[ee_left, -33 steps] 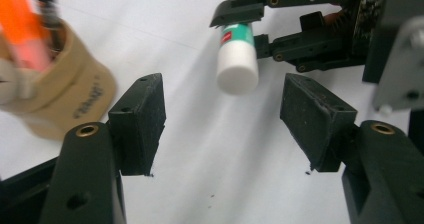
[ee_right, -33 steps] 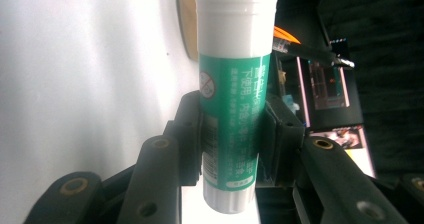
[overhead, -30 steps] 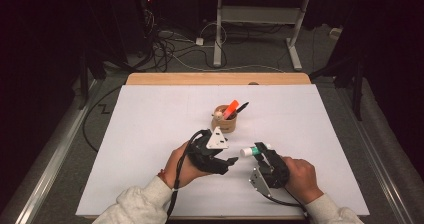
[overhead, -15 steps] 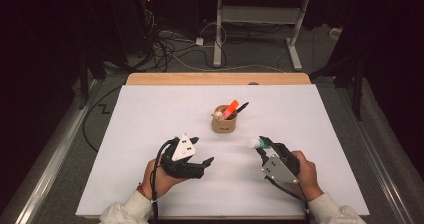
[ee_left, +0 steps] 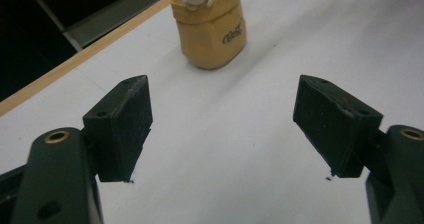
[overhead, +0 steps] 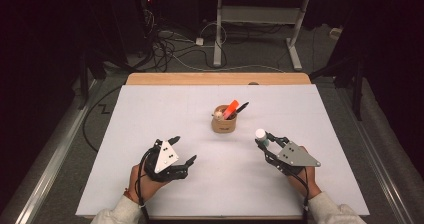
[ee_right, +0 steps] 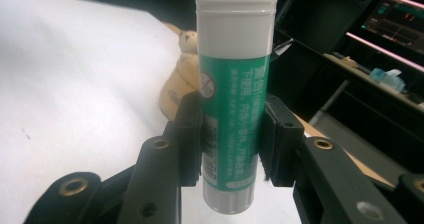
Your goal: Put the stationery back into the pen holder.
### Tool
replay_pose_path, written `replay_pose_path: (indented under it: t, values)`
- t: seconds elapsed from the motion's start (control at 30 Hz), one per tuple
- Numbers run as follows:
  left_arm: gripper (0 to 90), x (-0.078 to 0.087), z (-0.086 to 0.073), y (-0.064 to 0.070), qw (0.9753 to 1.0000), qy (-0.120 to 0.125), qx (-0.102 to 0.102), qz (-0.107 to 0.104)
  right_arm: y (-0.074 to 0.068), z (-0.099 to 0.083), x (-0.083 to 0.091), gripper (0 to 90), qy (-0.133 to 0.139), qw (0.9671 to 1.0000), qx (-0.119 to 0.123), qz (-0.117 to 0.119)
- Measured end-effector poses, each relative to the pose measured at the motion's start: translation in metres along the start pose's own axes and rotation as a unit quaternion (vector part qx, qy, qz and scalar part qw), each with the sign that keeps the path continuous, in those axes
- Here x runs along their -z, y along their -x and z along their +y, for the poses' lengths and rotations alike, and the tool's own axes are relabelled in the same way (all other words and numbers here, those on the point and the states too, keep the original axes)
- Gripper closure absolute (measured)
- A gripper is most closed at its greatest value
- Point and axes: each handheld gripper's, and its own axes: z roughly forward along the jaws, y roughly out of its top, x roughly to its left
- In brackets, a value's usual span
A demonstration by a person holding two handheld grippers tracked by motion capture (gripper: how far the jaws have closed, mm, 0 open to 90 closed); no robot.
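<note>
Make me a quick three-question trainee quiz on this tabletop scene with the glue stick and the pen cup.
1. True or false: the left tongs are open with nothing between the jaws.
2. What do the right tongs hold: A) glue stick, B) orange marker, C) pen cup?
3. Fill in: the tan pen cup stands on the white ___.

Key: 1 true. 2 A. 3 table.

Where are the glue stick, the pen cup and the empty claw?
glue stick (ee_right: 234, 99), right gripper view, on its green label.
pen cup (overhead: 224, 124), high view, on its tan side.
left claw (ee_left: 222, 129), left gripper view, midway between its open fingertips.
</note>
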Motion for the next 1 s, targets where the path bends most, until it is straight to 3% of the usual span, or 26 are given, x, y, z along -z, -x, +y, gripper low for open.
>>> replay_pose_path:
  t: [0.13,0.33,0.53,0.67,0.8,0.9,1.0]
  values:
    - [23.0,0.006,-0.013,-0.006,0.9999,-0.002,0.01,0.008,0.003,0.002,-0.005,66.0,0.018,0.999,-0.041,0.01]
    - [23.0,0.017,-0.031,-0.011,0.9995,-0.012,0.018,0.025,0.006,0.008,-0.02,66.0,0.041,0.9944,-0.094,0.027]
    - [23.0,0.022,-0.043,-0.013,0.9989,-0.017,0.032,0.029,0.008,0.02,-0.036,66.1,0.06,0.9902,-0.124,0.026]
    - [23.0,0.024,-0.046,-0.013,0.9989,-0.016,0.036,0.026,0.01,0.03,-0.051,66.0,0.073,0.9849,-0.154,0.028]
    - [23.0,0.025,-0.048,-0.013,0.9989,-0.018,0.035,0.024,0.008,0.038,-0.07,66.0,0.072,0.9831,-0.166,0.029]
    - [23.0,0.025,-0.049,-0.013,0.9987,-0.018,0.045,0.019,0.007,0.041,-0.084,66.0,0.071,0.9795,-0.186,0.03]
    - [23.0,0.025,-0.049,-0.013,0.9986,-0.016,0.046,0.018,0.004,0.042,-0.097,66.0,0.067,0.9786,-0.193,0.026]
